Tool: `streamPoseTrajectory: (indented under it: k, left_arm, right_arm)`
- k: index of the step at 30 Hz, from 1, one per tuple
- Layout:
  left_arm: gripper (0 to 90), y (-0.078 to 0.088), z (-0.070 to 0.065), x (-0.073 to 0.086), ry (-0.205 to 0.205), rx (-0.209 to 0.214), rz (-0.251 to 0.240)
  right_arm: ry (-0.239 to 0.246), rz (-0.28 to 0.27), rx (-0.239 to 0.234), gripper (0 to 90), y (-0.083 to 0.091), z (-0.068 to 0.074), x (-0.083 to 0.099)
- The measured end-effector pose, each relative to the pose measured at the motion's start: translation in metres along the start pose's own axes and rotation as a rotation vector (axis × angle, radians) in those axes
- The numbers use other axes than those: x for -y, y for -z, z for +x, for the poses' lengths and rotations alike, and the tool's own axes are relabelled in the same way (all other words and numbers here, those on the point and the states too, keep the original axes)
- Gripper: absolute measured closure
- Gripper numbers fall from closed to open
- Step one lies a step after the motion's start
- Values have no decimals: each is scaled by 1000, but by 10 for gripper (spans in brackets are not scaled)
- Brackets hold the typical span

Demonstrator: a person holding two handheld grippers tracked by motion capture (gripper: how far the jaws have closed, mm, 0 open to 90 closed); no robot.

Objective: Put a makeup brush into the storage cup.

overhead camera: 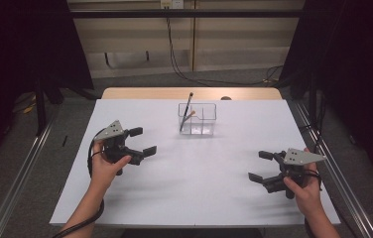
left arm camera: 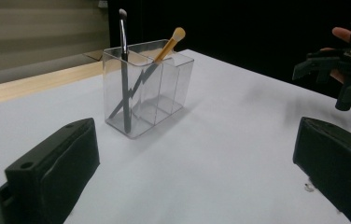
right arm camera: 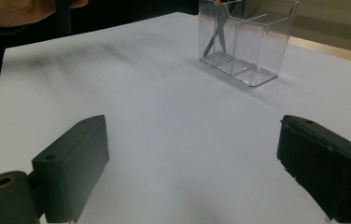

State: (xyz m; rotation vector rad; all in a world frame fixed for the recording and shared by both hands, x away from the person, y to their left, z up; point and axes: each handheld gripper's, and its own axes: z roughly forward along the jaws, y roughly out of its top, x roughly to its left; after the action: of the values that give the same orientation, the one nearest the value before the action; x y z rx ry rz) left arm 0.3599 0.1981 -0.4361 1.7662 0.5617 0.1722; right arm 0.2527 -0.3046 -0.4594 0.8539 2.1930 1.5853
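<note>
A clear plastic organizer (overhead camera: 197, 119) with three compartments stands at the table's far middle. Its left end compartment holds two makeup brushes: a long dark brush (left arm camera: 124, 60) standing nearly upright and a shorter yellow-handled brush (left arm camera: 170, 45) leaning across it. My left gripper (overhead camera: 142, 141) hovers at the table's left, open and empty, jaws pointing toward the organizer (left arm camera: 146, 86). At the right front, my right gripper (overhead camera: 261, 165) is open and empty, well short of the organizer (right arm camera: 247, 39). The right gripper (left arm camera: 337, 77) also appears far off in the left gripper view.
A white sheet (overhead camera: 194, 183) covers the table, with a bare wooden strip (overhead camera: 140, 93) along its far edge. Metal rails (overhead camera: 13, 183) run along both sides on the floor. Cables (overhead camera: 184, 69) trail behind the table.
</note>
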Motion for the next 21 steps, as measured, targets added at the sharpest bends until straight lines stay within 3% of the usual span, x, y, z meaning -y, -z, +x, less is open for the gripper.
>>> streamPoseTrajectory:
  k: [21]
  left_arm:
    - [0,33,-2,11,-7,-36,16]
  right_arm:
    - [4,-1,3,82,0,1,0]
